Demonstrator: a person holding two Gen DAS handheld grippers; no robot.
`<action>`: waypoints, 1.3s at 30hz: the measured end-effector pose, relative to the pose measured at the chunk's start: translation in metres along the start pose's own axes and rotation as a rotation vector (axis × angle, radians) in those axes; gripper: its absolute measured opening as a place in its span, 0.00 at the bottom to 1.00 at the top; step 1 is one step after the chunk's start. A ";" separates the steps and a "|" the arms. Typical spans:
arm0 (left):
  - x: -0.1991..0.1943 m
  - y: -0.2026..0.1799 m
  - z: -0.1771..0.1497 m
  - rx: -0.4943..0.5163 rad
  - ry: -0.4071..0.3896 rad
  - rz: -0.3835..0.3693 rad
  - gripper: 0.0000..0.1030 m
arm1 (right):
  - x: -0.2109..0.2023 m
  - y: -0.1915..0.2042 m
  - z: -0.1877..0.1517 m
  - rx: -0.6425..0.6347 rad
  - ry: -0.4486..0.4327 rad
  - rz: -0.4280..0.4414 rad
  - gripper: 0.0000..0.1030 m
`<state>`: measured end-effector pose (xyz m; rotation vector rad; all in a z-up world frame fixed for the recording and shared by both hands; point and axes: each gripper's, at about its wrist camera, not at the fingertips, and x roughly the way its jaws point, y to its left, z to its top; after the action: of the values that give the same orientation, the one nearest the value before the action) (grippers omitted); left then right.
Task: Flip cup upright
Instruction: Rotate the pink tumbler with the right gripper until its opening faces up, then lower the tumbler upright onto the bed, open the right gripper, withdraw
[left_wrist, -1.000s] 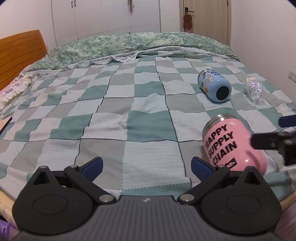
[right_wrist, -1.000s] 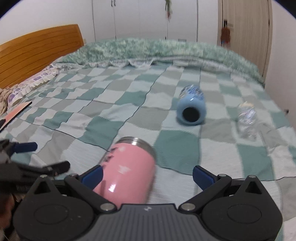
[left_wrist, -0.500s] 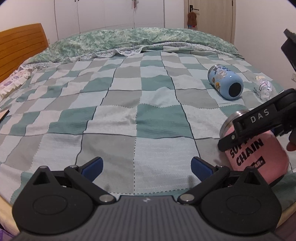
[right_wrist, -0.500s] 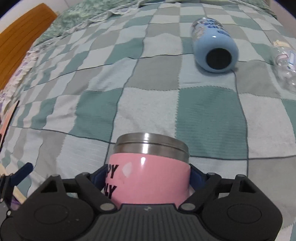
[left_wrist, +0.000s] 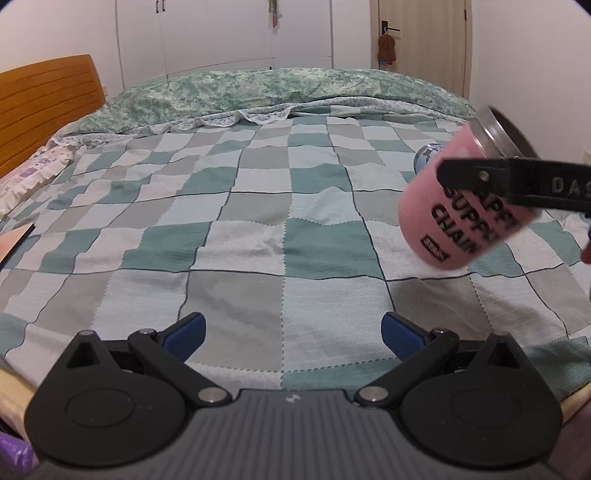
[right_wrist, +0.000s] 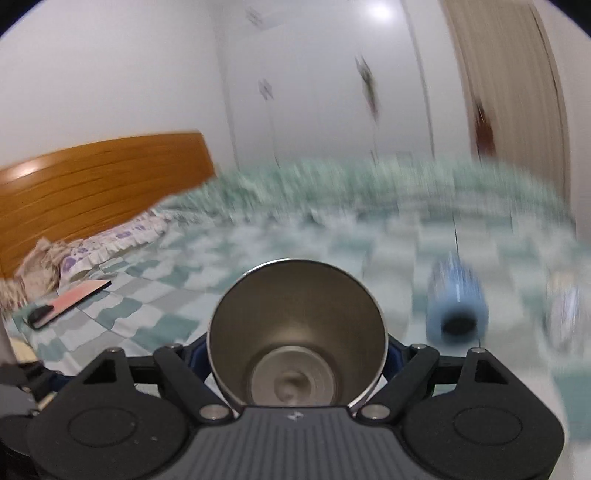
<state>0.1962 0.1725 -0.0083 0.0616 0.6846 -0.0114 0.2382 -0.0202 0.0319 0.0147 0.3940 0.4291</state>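
Between the 2 fingers of the right gripper (right_wrist: 297, 363) sits the pink cup (left_wrist: 467, 199), clamped around its body and lifted clear of the checkered quilt (left_wrist: 258, 236), over its right side. It's tilted, steel rim up and pointing away, so I'd say the flip is maybe halfway: picked up and turning, not yet level or set down. Left gripper (left_wrist: 291, 330) hangs spread wide with nothing in it, near edge. A blue bottle (right_wrist: 456, 306) lies farther back.
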 end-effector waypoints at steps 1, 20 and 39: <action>-0.001 0.001 0.000 -0.003 0.001 0.003 1.00 | 0.001 0.006 0.002 -0.037 -0.007 -0.008 0.81; 0.001 0.009 -0.020 -0.076 0.020 0.022 1.00 | 0.049 0.020 -0.043 -0.123 0.077 0.016 0.81; -0.124 -0.080 -0.038 -0.058 -0.282 -0.044 1.00 | -0.166 -0.043 -0.050 -0.042 -0.267 -0.175 1.00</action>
<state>0.0733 0.0942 0.0363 -0.0108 0.4035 -0.0417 0.0984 -0.1301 0.0425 -0.0031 0.1219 0.2581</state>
